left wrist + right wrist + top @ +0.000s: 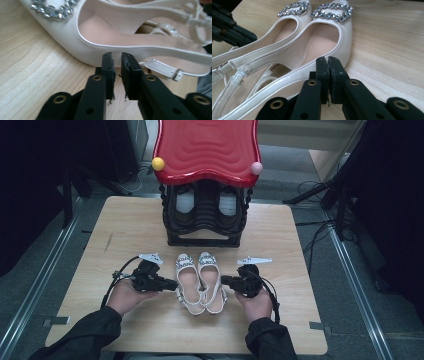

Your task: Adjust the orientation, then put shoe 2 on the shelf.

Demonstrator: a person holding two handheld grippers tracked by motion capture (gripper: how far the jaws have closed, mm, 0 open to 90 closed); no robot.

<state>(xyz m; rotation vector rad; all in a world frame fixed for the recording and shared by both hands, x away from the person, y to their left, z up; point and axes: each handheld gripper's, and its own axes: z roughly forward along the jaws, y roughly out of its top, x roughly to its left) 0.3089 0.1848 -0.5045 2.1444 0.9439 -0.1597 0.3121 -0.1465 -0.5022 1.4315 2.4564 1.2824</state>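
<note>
A pair of white shoes (199, 282) is lying side by side on the wooden counter (280, 240), toes pointing toward a red-topped rack (206, 150) (a darker pair is sitting inside it). The left tool (172, 284) is resting against the left shoe's side, its jaws standing slightly apart with nothing between them. The right tool (225, 280) is sitting beside the right shoe's outer edge, jaws closed on nothing

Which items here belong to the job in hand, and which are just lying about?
In the job: left white shoe; right white shoe; left claw; right claw.

Lying about: black shoe rack with dark shoes; red seat top; wooden table.
</note>
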